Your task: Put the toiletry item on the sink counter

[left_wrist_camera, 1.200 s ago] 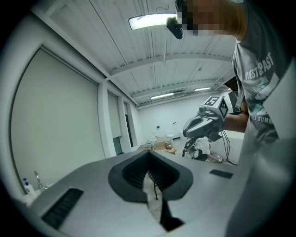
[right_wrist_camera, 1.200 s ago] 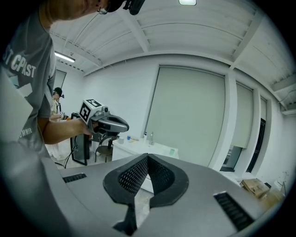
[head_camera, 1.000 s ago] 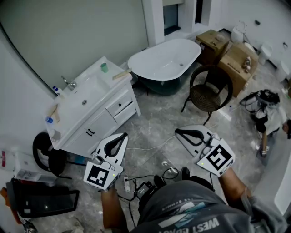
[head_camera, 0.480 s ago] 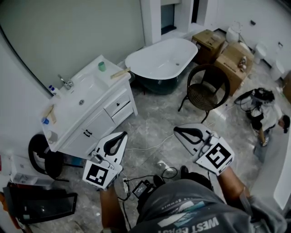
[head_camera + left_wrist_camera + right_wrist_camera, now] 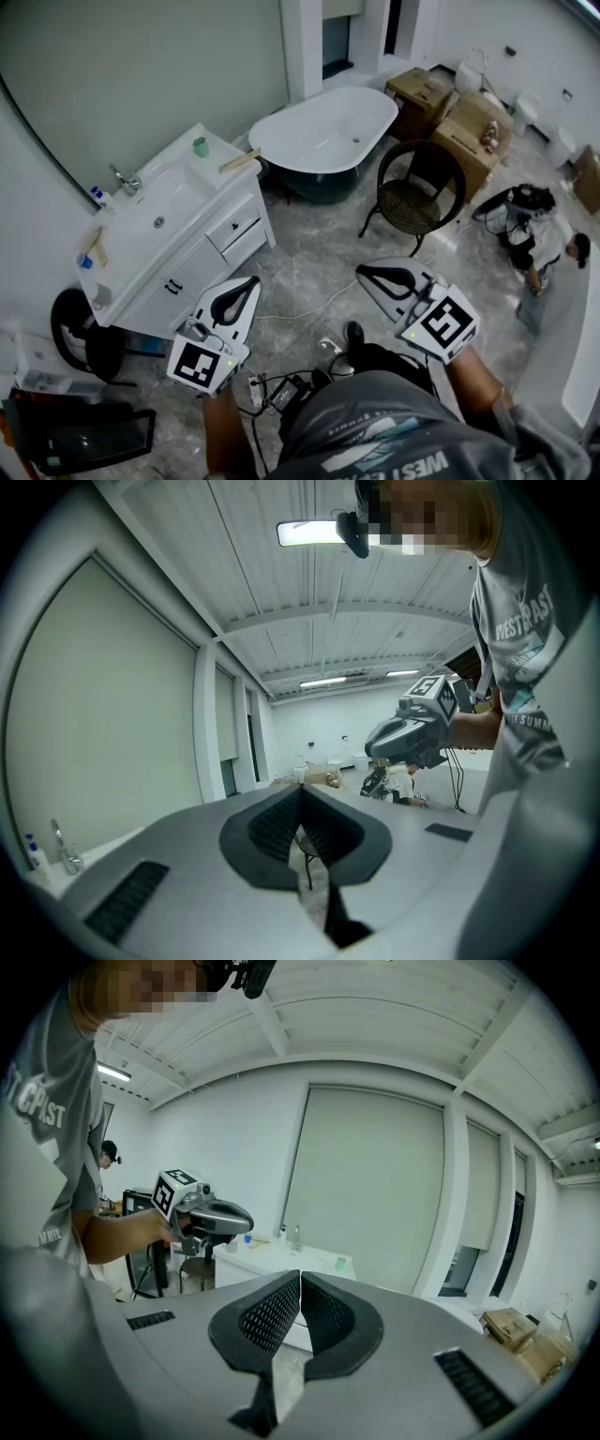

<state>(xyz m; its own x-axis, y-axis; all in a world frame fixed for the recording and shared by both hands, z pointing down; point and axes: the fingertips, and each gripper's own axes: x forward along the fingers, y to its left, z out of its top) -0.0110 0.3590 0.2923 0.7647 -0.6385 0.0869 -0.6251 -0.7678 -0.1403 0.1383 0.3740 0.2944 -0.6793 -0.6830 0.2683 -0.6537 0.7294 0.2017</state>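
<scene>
Head view: white bathtub [image 5: 323,139] by far wall. White sink counter [image 5: 141,246] at left, basin in its middle. Dark wicker chair [image 5: 412,192] beside tub. Left gripper [image 5: 256,279] and right gripper [image 5: 362,272] over floor, well apart from counter. Both claws closed tight, jaws meeting, nothing held. Toiletry items lie on counter; cannot tell which is task's. Wooden item [image 5: 240,161] overhangs edge nearest tub. Green cup [image 5: 201,146] at back corner nearest tub. Blue-capped bottle [image 5: 97,195] at back edge beside faucet [image 5: 122,178].

Vanity [image 5: 216,239] left, bathtub [image 5: 323,141] behind, chair [image 5: 412,199] right
</scene>
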